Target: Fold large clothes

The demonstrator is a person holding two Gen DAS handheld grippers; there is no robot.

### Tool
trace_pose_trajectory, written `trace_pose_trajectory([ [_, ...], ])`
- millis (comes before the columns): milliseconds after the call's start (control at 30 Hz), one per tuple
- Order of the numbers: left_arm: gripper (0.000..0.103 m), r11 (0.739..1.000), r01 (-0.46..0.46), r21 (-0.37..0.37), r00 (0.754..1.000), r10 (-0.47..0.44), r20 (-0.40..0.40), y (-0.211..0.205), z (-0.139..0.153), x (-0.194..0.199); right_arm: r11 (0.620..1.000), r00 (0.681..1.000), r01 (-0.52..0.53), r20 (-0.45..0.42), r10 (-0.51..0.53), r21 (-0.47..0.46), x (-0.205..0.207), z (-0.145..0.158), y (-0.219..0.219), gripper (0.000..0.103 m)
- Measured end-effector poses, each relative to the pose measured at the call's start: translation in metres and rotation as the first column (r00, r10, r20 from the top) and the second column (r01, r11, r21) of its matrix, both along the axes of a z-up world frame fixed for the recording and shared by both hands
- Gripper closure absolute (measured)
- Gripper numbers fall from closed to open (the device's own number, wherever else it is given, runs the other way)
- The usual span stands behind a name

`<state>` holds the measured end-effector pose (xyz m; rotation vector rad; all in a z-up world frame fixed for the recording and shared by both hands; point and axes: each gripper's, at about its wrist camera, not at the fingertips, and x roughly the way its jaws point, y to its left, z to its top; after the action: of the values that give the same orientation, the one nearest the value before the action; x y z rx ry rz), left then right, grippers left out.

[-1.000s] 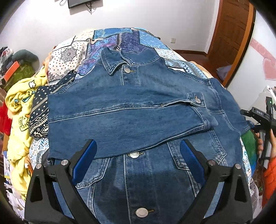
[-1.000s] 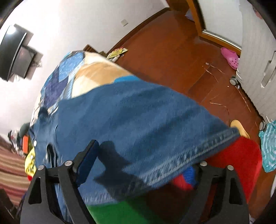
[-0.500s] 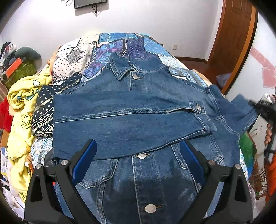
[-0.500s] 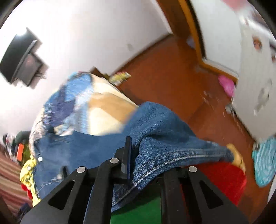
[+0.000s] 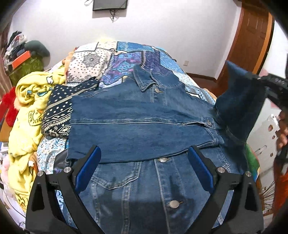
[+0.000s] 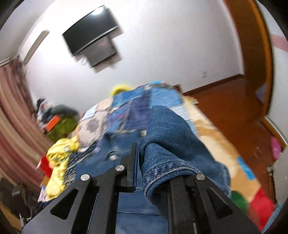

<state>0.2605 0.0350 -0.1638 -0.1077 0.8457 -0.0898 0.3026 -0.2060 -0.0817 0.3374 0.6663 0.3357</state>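
A blue denim jacket (image 5: 144, 115) lies front up on the patchwork bedspread (image 5: 136, 59), one sleeve folded across its chest. My left gripper (image 5: 144, 165) is open and empty, hovering over the jacket's lower front. My right gripper (image 6: 142, 162) is shut on the jacket's other sleeve (image 6: 167, 144) near its cuff. In the left wrist view that sleeve (image 5: 239, 100) hangs lifted at the right edge of the bed, held by the right gripper (image 5: 261, 79).
A yellow printed garment (image 5: 27, 111) and a dark patterned cloth (image 5: 59, 111) lie at the bed's left side. Clutter is piled at the far left (image 5: 19, 52). A TV (image 5: 109, 4) hangs on the far wall. A wooden door (image 5: 252, 43) stands to the right.
My right gripper closed on the right sleeve and lifted it up off the bed's right side, swinging toward the jacket. My left gripper stayed open and drew back a little.
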Motion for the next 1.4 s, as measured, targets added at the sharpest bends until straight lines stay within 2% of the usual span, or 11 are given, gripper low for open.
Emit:
trace_pose_trajectory([
  [100,0.006,1.0,-0.018,-0.012,1.0,0.018,0.002,0.016,-0.002,-0.007,0.997,0.997,-0.067,-0.051,0.065,-0.028,0.005,-0.024,0.038,0.094],
  [233,0.006,0.998,-0.047,-0.034,0.999,0.047,-0.006,0.035,-0.008,-0.015,0.986,0.97,-0.163,-0.187,0.155,-0.027,0.013,-0.072,0.084,0.094],
  [333,0.006,0.997,-0.061,-0.047,0.998,0.061,-0.019,0.046,-0.015,-0.019,0.978,0.939,-0.208,-0.285,0.194,-0.022,0.014,-0.105,0.1,0.094],
  [567,0.006,0.995,-0.085,-0.053,0.995,0.081,-0.063,0.055,-0.029,-0.018,0.966,0.882,-0.256,-0.42,0.214,-0.047,0.003,-0.138,0.115,0.088],
  [633,0.006,0.995,-0.082,-0.048,0.995,0.079,-0.062,0.052,-0.028,-0.017,0.958,0.849,-0.286,-0.47,0.241,-0.026,0.0,-0.144,0.117,0.062],
  [700,0.006,0.996,-0.072,-0.043,0.996,0.07,-0.055,0.046,-0.025,-0.014,0.948,0.836,-0.319,-0.472,0.278,-0.007,-0.006,-0.141,0.118,0.048],
  [800,0.006,0.998,-0.048,-0.041,0.998,0.046,-0.046,0.035,-0.018,-0.011,0.93,0.844,-0.362,-0.445,0.298,-0.064,-0.019,-0.127,0.119,0.033],
  [967,0.006,1.0,-0.009,-0.005,1.0,0.009,-0.007,0.012,0.001,-0.003,0.919,0.862,-0.386,-0.385,0.33,-0.077,-0.037,-0.108,0.097,0.033],
  [1200,0.006,0.995,0.072,0.071,0.996,-0.075,0.05,-0.037,0.029,0.021,0.959,0.956,-0.202,-0.251,0.149,-0.199,-0.049,-0.08,0.025,0.028],
  [1267,0.006,0.988,0.131,0.08,0.989,-0.136,0.051,-0.059,0.032,0.032,0.962,0.97,-0.147,-0.226,0.093,-0.232,-0.049,-0.076,0.006,0.021],
  [1400,0.006,0.965,0.238,0.107,0.971,-0.24,0.003,-0.103,0.025,0.056,0.956,0.979,-0.051,-0.205,-0.01,-0.288,-0.051,-0.079,-0.031,0.021],
])
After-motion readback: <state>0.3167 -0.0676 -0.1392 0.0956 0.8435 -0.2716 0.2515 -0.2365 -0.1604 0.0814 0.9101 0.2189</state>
